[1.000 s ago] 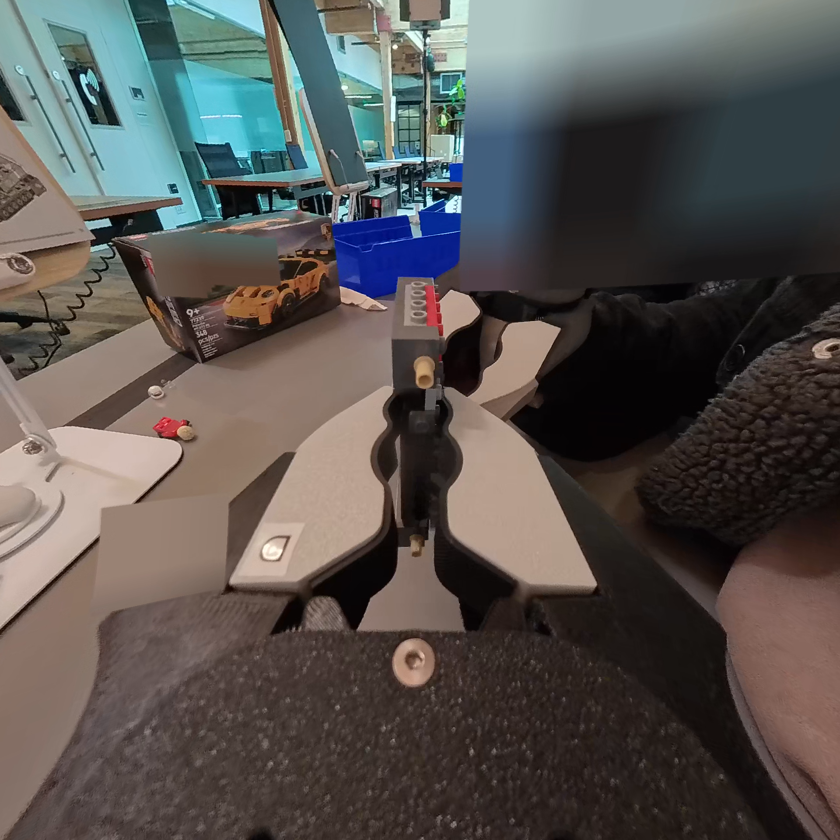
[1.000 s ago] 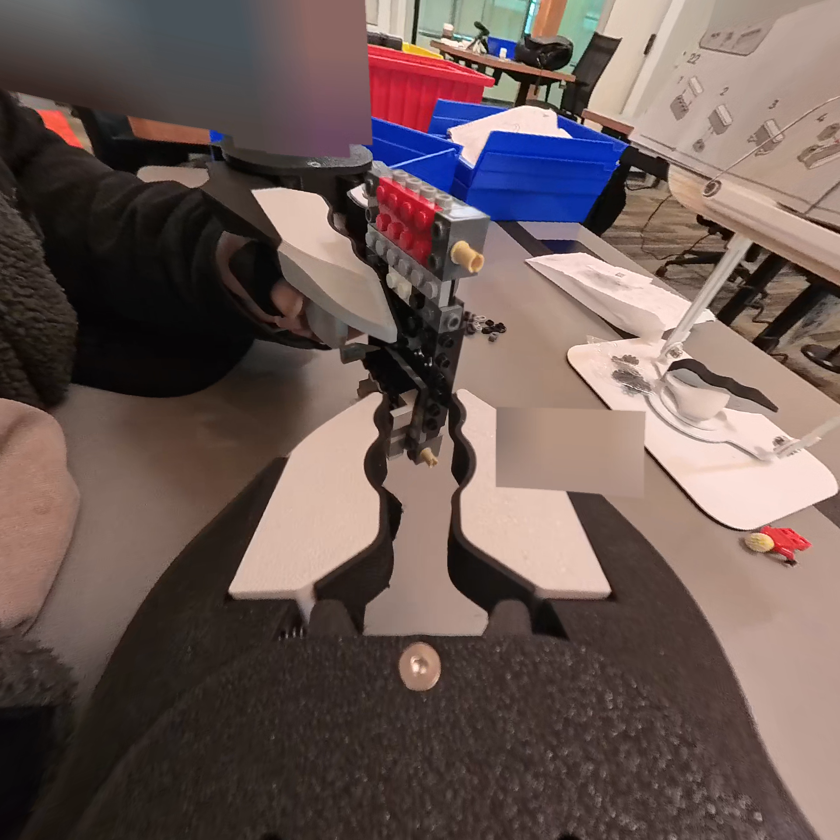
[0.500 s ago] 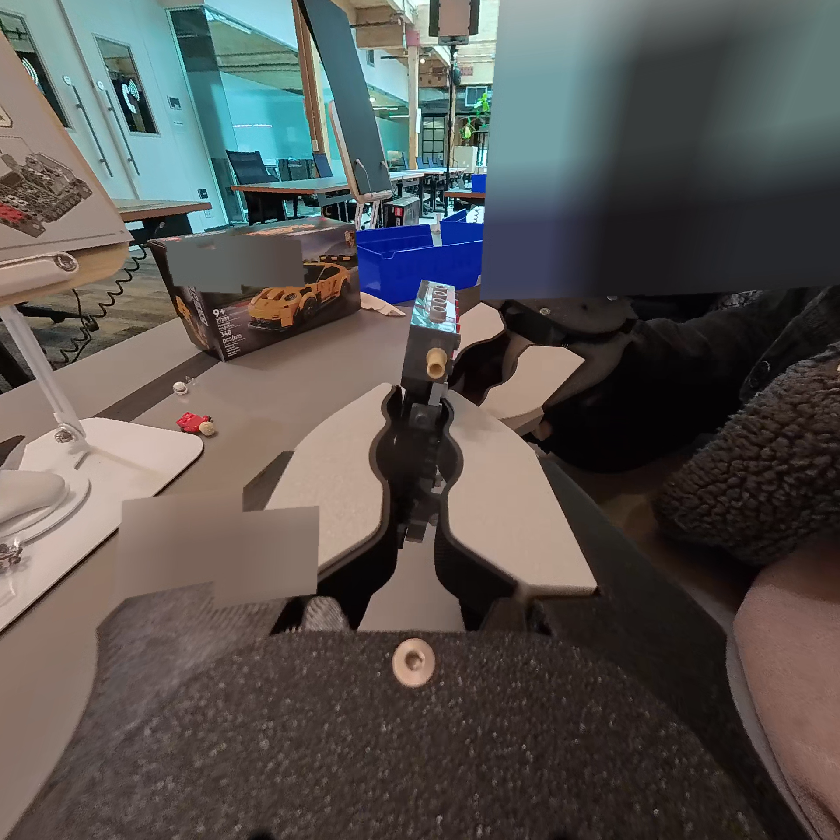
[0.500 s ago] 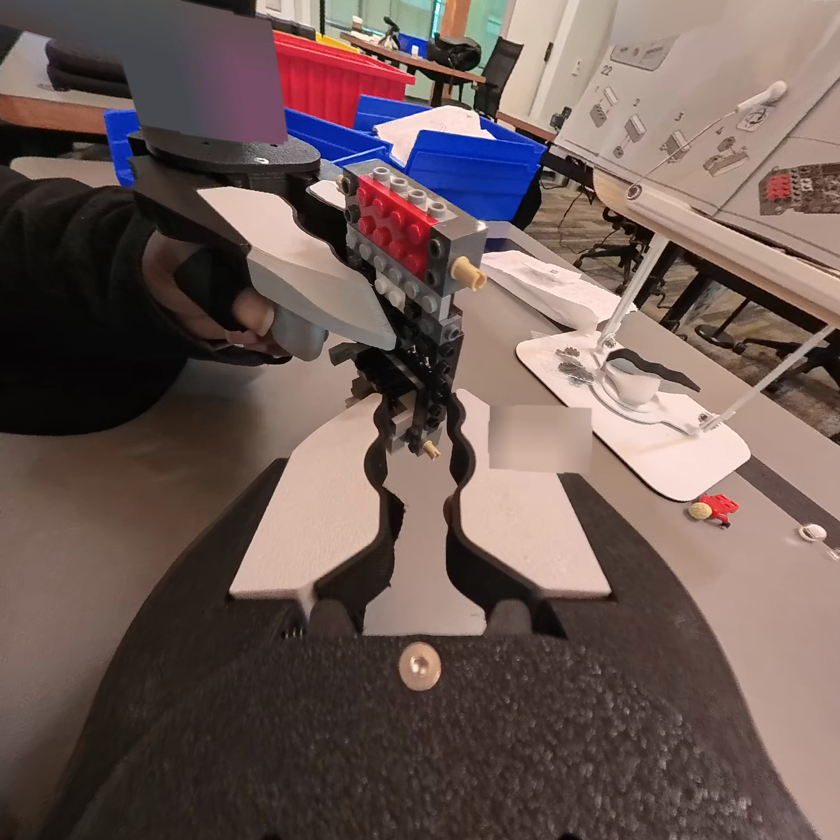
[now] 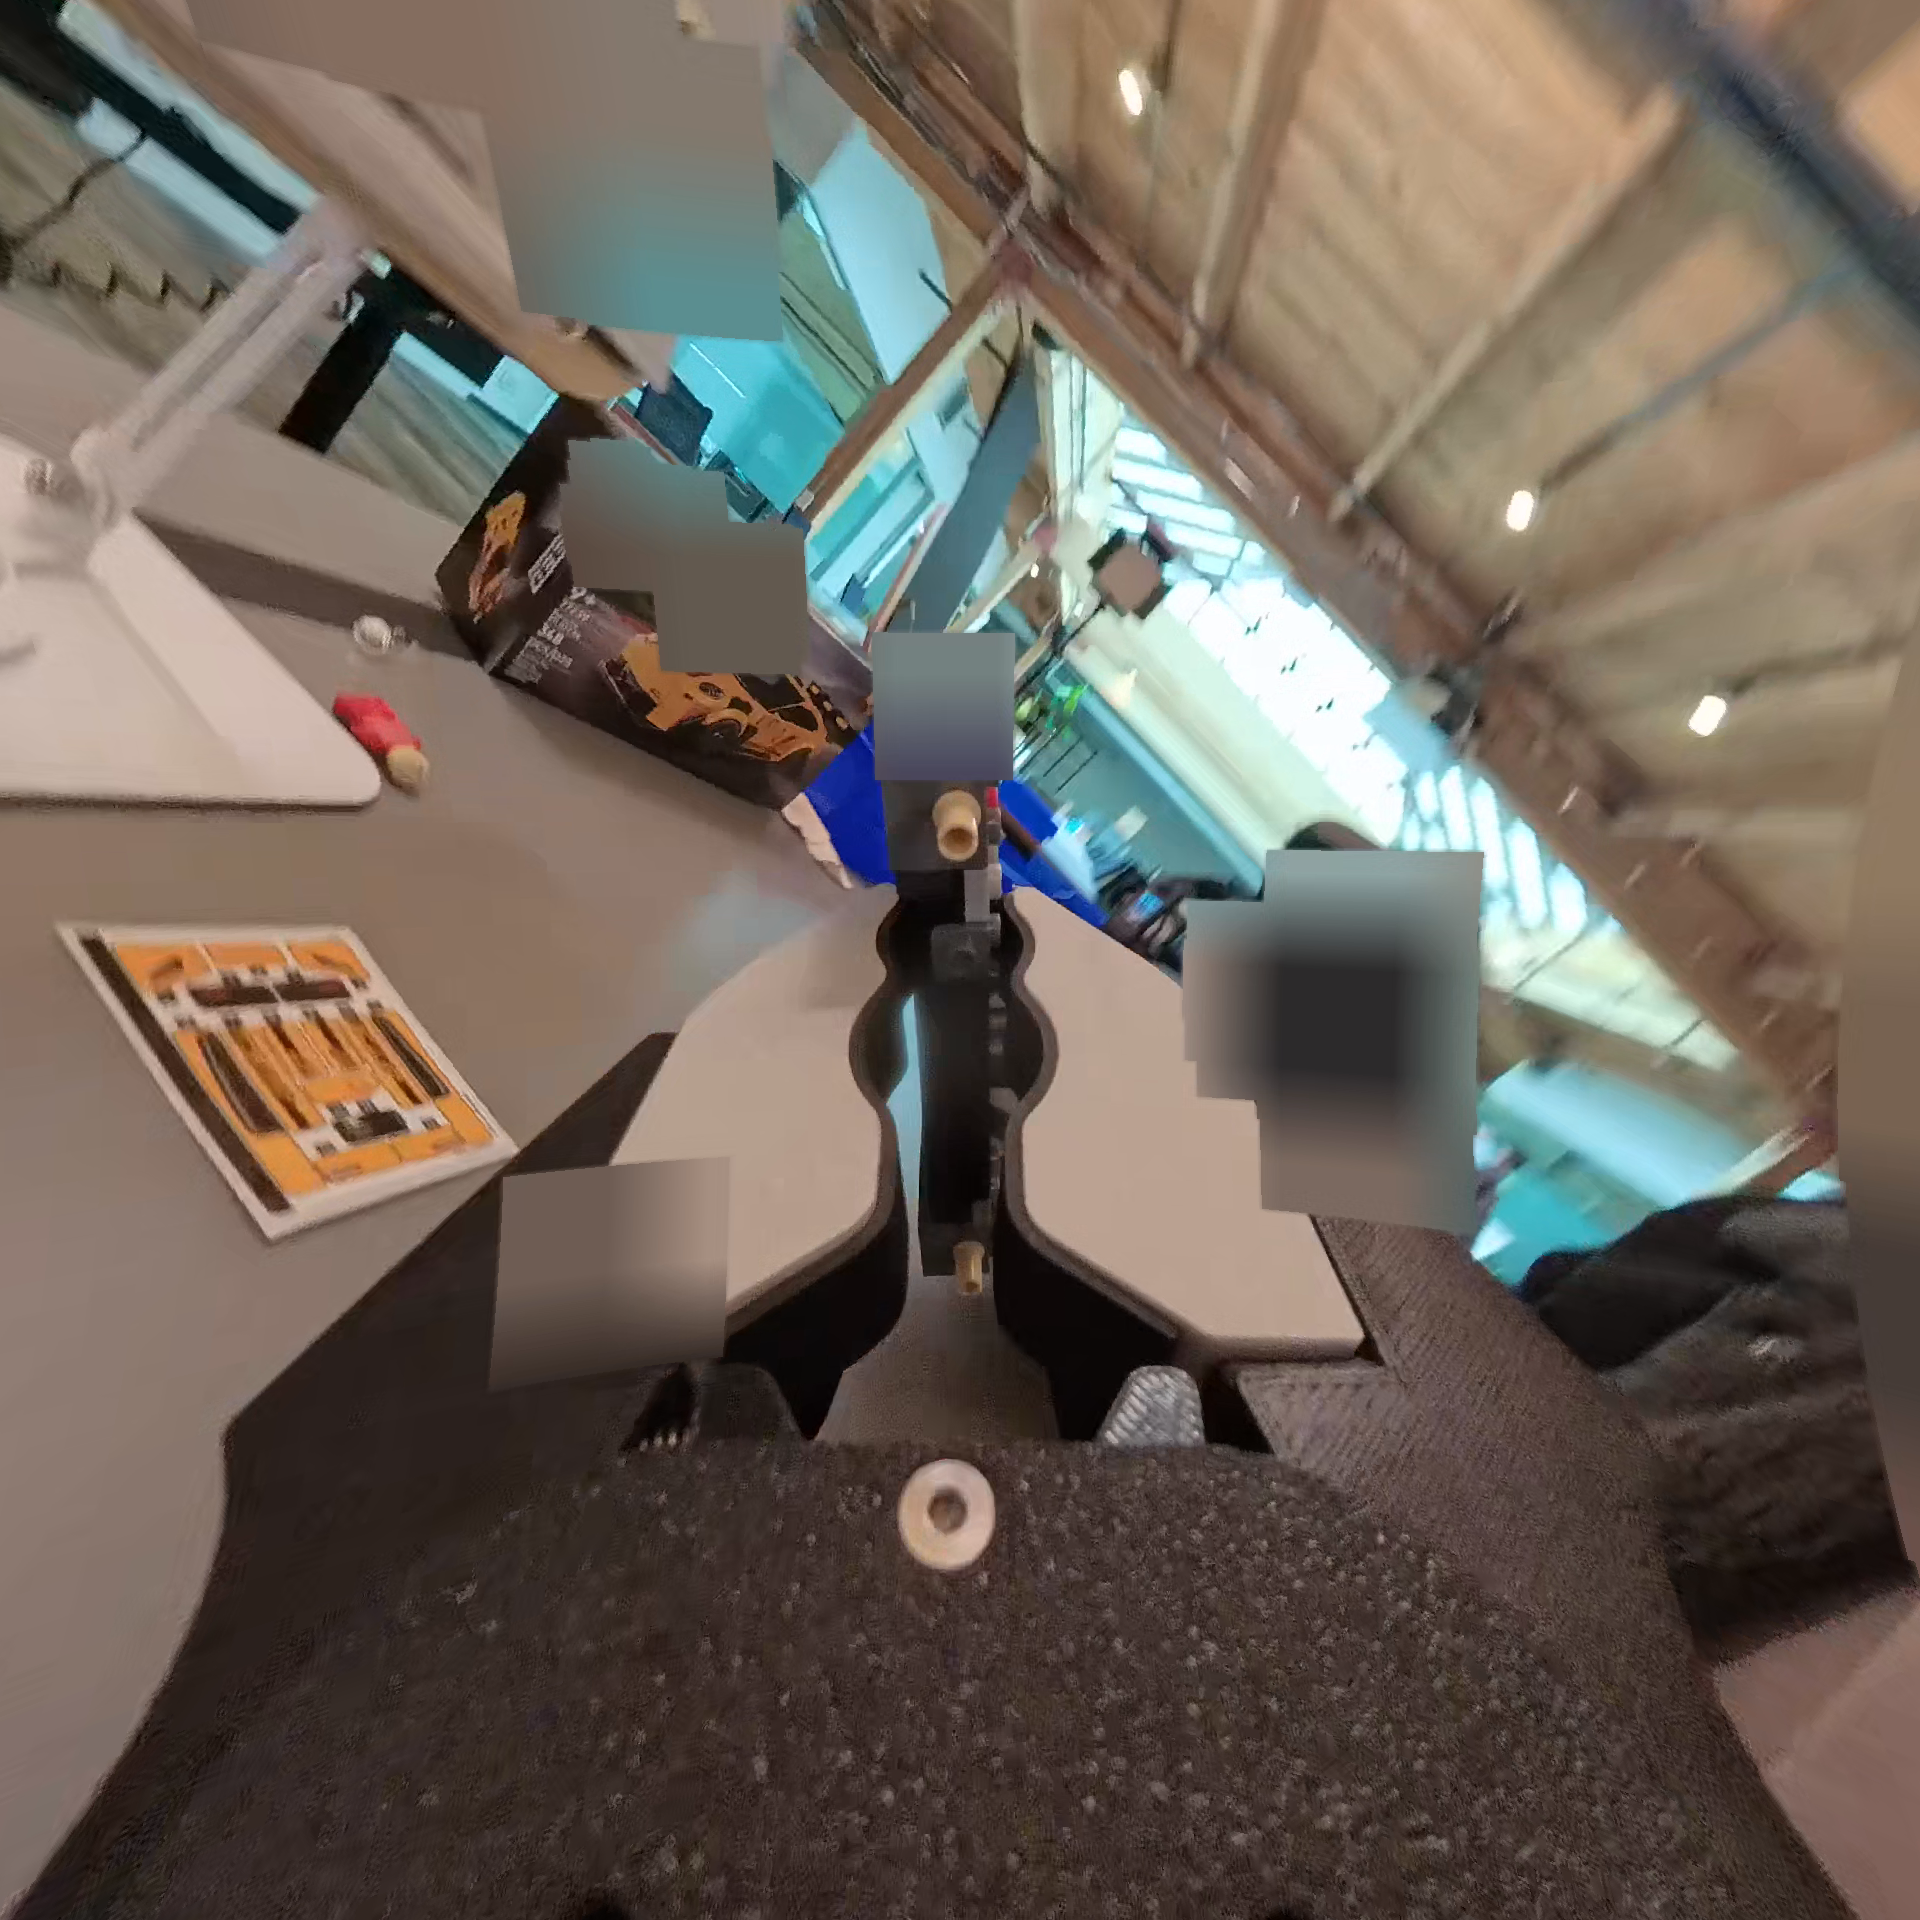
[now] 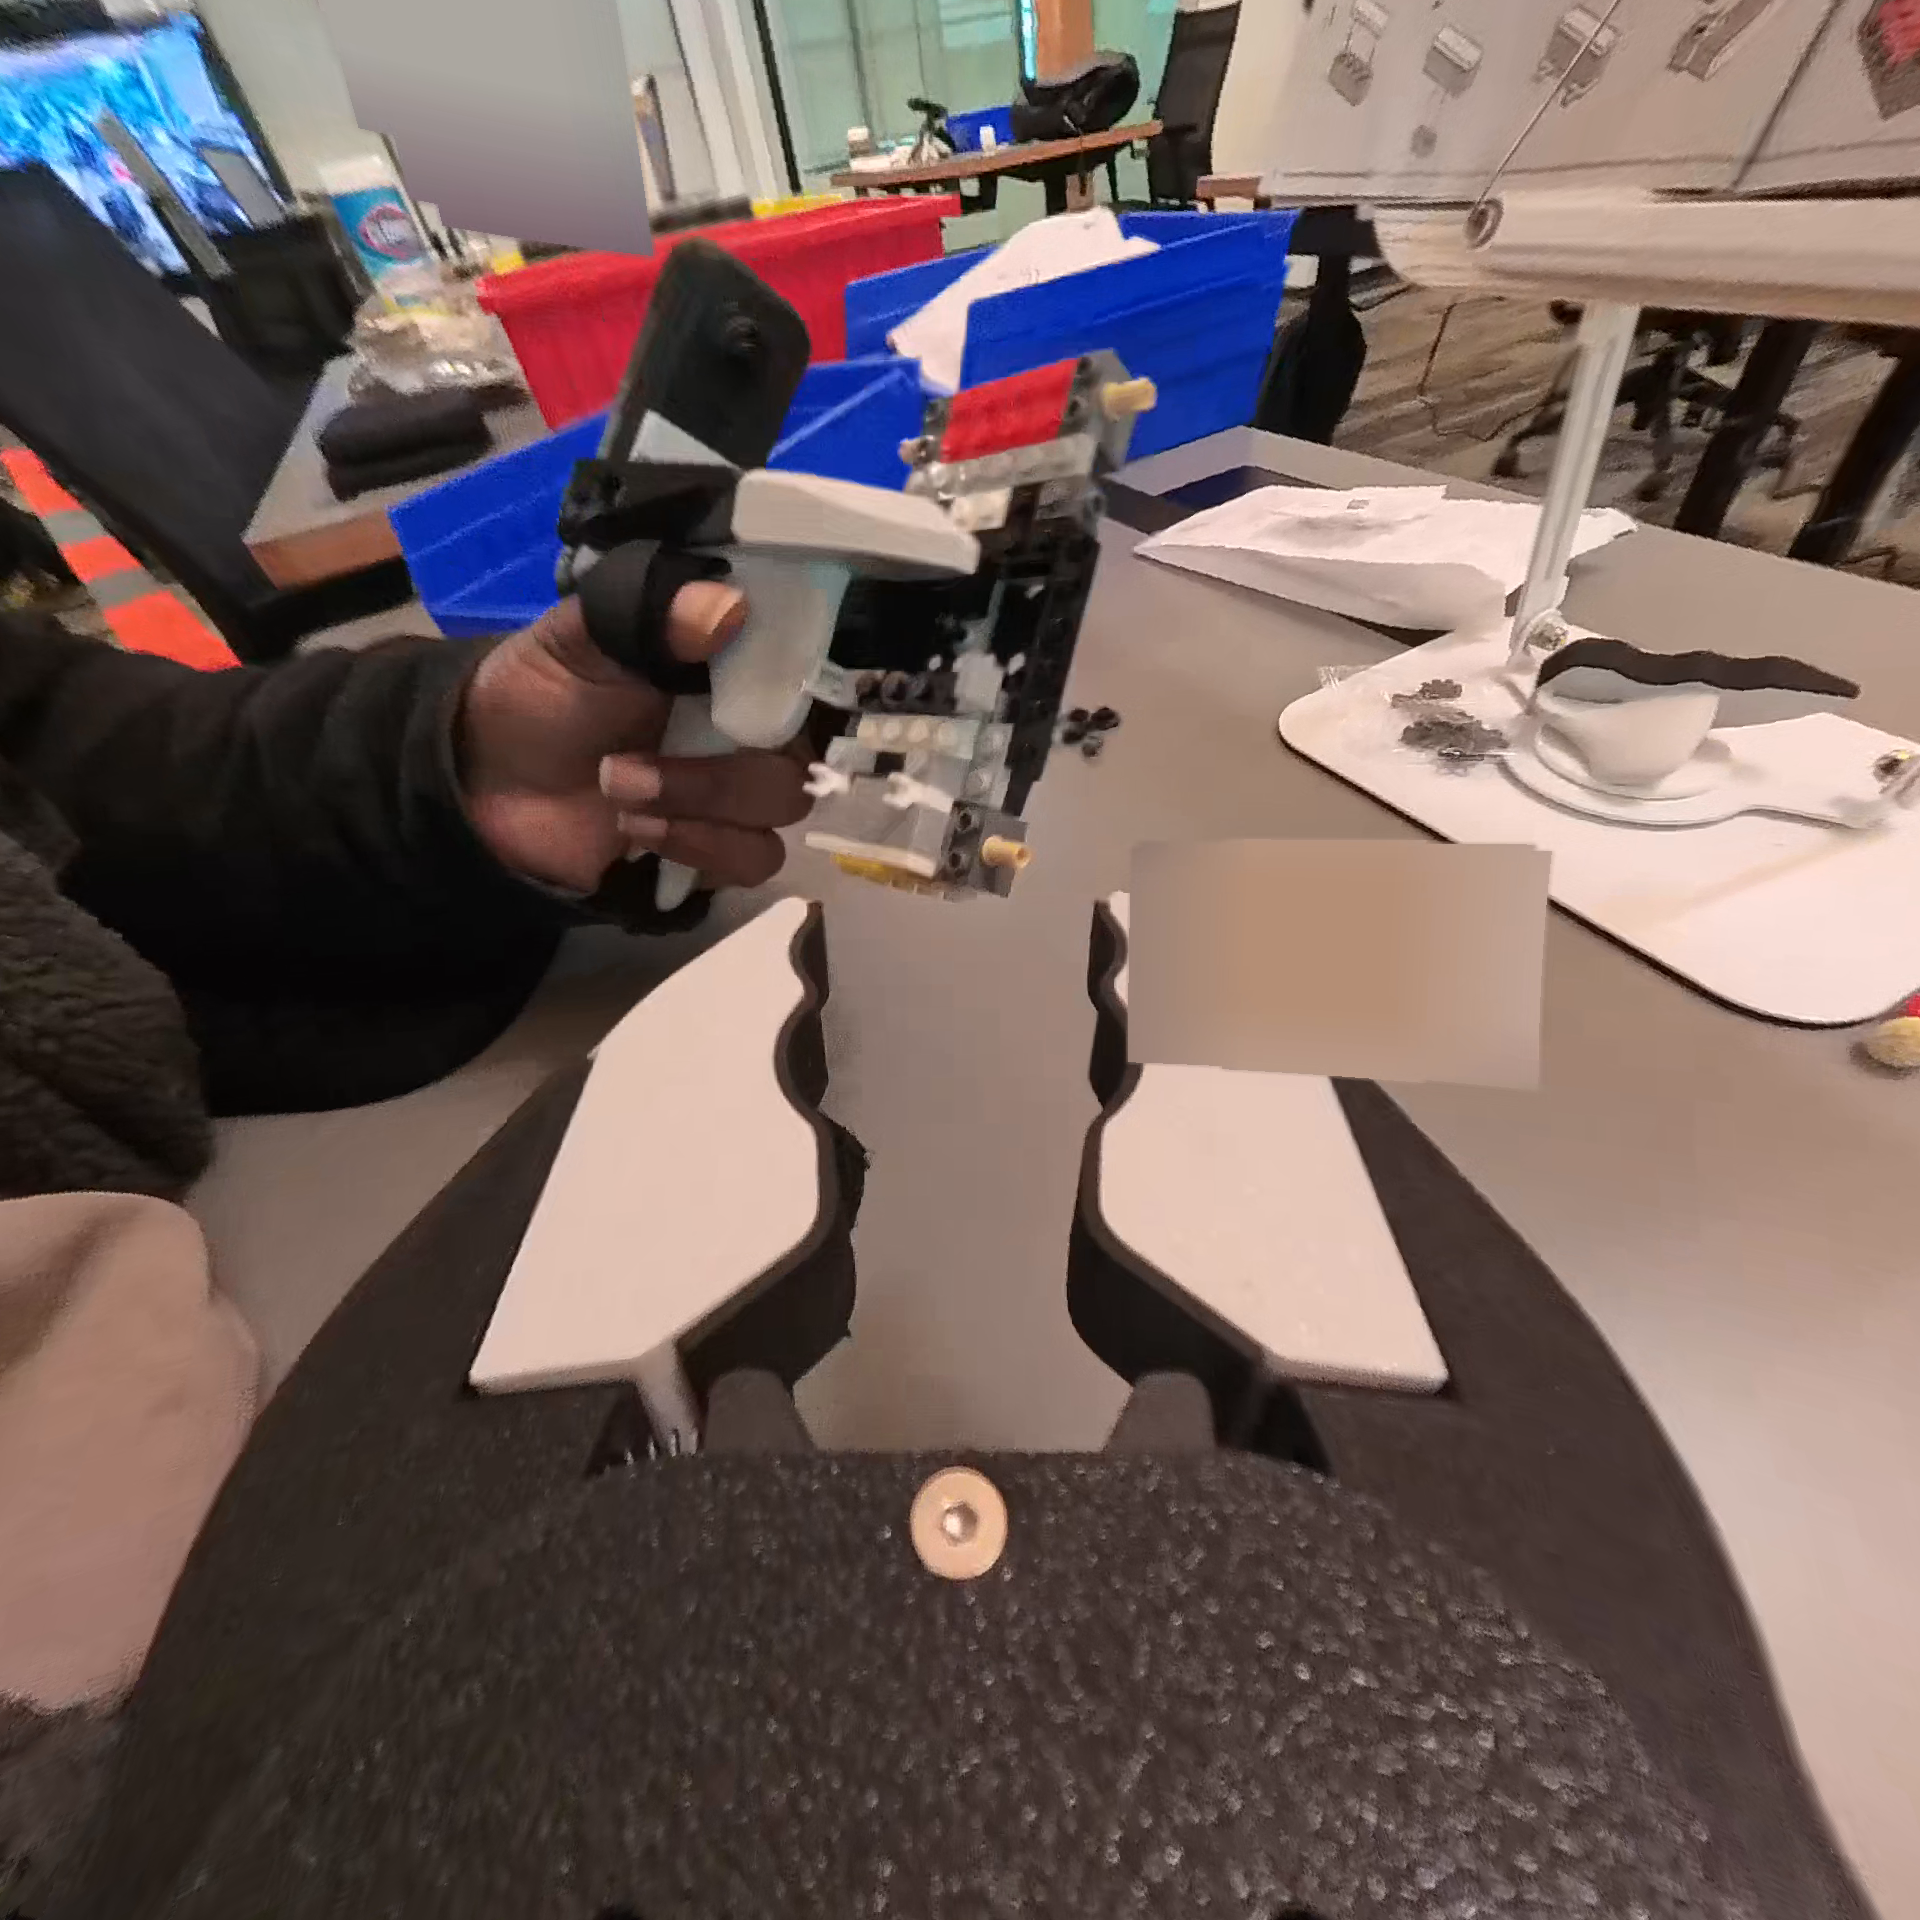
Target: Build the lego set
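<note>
Right wrist view shows the right gripper (image 6: 956,925) with jaws spread and empty, the build (image 6: 987,644) hanging just beyond and slightly above its tips, off the table (image 6: 1247,1195). The left gripper (image 6: 862,582) clamps the build at mid-length. Its long axis runs near-vertical, leaning right, red end up and far, the tan-pegged grey end down toward the right gripper, which I judge nearest.

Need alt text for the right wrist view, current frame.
The right gripper is open and empty over a grey table; just beyond it, the left gripper holds a partly built lego model in the air. Blue bins stand behind.
</note>
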### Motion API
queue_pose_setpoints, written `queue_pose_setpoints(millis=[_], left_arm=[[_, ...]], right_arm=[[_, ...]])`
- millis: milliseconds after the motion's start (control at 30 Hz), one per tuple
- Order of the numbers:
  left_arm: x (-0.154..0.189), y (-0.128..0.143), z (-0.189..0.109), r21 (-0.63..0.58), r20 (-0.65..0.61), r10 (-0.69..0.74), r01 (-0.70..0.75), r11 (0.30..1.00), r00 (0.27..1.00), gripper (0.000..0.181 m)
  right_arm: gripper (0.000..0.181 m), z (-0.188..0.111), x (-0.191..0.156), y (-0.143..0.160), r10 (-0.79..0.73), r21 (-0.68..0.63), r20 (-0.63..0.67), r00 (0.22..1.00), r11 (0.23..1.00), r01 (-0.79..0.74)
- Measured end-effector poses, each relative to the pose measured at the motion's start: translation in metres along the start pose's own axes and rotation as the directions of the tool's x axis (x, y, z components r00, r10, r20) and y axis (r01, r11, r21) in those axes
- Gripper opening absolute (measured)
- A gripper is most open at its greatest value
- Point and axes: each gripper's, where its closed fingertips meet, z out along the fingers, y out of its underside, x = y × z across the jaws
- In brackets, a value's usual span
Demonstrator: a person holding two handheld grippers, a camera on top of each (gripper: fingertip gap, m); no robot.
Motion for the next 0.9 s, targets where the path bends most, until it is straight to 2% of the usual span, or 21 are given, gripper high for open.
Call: queue_pose_setpoints(millis=[100, 200, 367, 633, 800, 900], left_arm=[[-0.011, -0.002, -0.003, 0.059, -0.014, -0.193, 0.193, 0.979, 0.981, 0.014], [-0.014, -0.001, -0.002, 0.081, -0.021, -0.273, 0.274, 0.958, 0.962, 0.014], [-0.015, -0.001, -0.001, 0.096, -0.022, -0.331, 0.332, 0.938, 0.943, 0.014], [-0.013, 0.005, 0.002, 0.117, 0.008, -0.357, 0.354, 0.928, 0.934, 0.014], [-0.011, 0.005, 0.001, 0.111, 0.014, -0.345, 0.341, 0.933, 0.938, 0.015], [-0.006, 0.004, 0.001, 0.086, 0.019, -0.298, 0.295, 0.952, 0.954, 0.019]], right_arm=[[0.058, 0.010, 0.000, 0.007, -0.057, -0.042, -0.063, 0.996, 0.998, 0.054], [0.060, 0.014, 0.002, -0.002, -0.070, -0.021, -0.137, 0.988, 0.997, 0.068], [0.062, 0.022, 0.000, -0.016, -0.138, 0.000, -0.246, 0.959, 0.990, 0.143], [0.072, 0.043, 0.003, -0.001, -0.253, -0.099, -0.373, 0.893, 0.968, 0.232], [0.071, 0.042, 0.000, -0.003, -0.260, -0.081, -0.346, 0.902, 0.966, 0.247], [0.071, 0.038, -0.004, -0.009, -0.135, -0.005, -0.212, 0.968, 0.991, 0.137]])
